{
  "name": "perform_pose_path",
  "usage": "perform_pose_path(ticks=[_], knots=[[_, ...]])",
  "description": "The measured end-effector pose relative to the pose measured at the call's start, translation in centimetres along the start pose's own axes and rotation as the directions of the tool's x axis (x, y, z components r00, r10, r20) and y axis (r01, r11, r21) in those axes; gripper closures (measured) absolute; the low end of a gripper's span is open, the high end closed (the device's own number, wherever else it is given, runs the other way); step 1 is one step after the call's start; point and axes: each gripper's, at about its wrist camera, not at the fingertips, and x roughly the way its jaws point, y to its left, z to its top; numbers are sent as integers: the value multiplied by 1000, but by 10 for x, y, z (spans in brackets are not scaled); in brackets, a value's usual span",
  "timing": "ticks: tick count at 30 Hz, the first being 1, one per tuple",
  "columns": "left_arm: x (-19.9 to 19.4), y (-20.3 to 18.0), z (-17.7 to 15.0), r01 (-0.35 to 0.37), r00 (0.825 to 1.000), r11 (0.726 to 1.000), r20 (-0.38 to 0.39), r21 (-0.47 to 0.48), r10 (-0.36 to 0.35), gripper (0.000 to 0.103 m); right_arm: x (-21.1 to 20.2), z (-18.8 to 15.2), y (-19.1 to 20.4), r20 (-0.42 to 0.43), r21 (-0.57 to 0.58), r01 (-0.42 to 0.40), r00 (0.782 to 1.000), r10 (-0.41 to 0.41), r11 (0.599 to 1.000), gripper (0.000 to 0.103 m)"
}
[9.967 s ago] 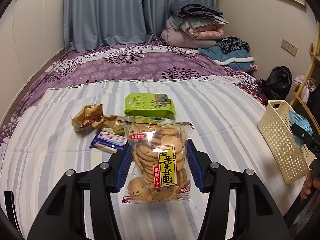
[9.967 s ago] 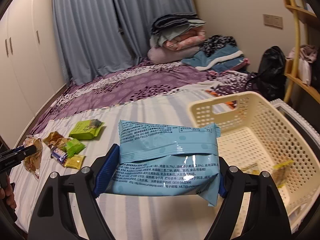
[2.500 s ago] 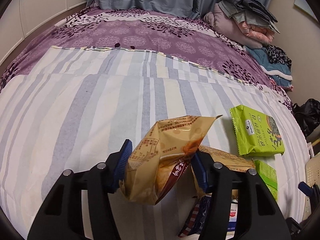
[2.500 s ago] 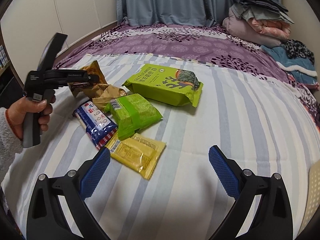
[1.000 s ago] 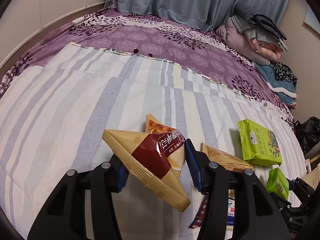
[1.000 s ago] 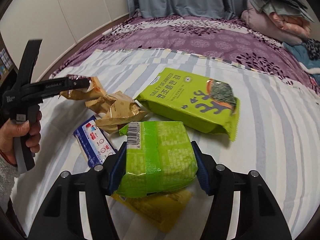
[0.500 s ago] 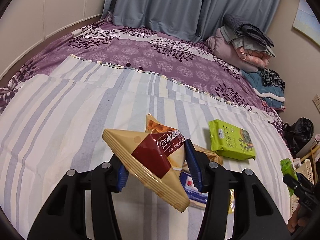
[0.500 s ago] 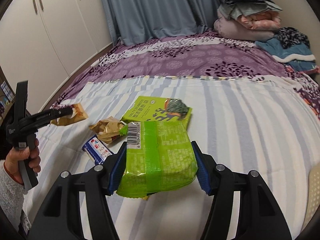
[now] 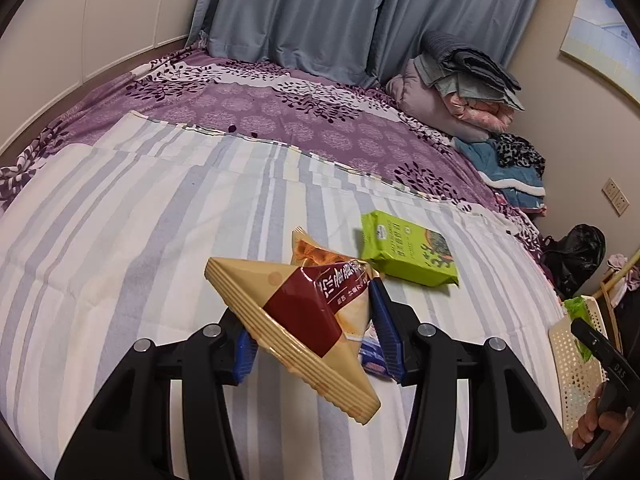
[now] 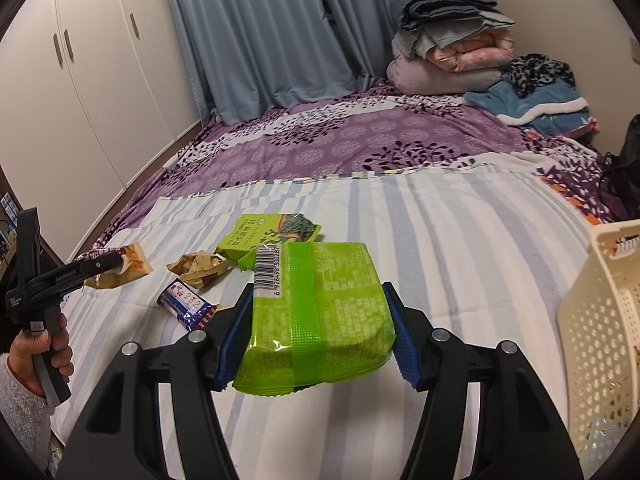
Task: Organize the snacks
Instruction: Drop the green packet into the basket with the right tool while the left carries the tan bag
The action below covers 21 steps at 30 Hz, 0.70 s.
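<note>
Both packets are best carried level over the cream basket [image 10: 600, 320] rim before release. The right gripper [image 10: 316, 332] is clamped on a green snack pack [image 10: 320, 312] just left of the basket; the left gripper [image 9: 316, 340] is clenched on a tan-and-red snack bag [image 9: 296, 320], farther from it.

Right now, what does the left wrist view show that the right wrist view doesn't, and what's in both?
Only the left wrist view: the framed picture on the wall and the wall sockets.

Only the right wrist view: the white wardrobe doors and a crumpled tan wrapper on the striped sheet.

Both: the left gripper shut on a tan and red snack bag, the right gripper shut on a green packet, the flat green seaweed pack, the cream basket, the folded bedding pile.
</note>
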Motion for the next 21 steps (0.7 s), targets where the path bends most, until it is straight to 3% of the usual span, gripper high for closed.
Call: perform_pose_path(ticks=[9, 13, 21], knots=[[-15, -18, -33, 25, 1000, 1000, -10, -11, -25, 51, -64, -13, -58, 91, 107, 122, 987, -132, 987, 42], [-18, -28, -39, 13, 1000, 1000, -16, 13, -13, 51, -98, -24, -94, 127, 166, 234, 958, -256, 958, 42], [-23, -55, -36, 37, 999, 998, -14, 57, -36, 51, -144, -48, -155, 135, 285, 336, 913, -384, 898, 42]])
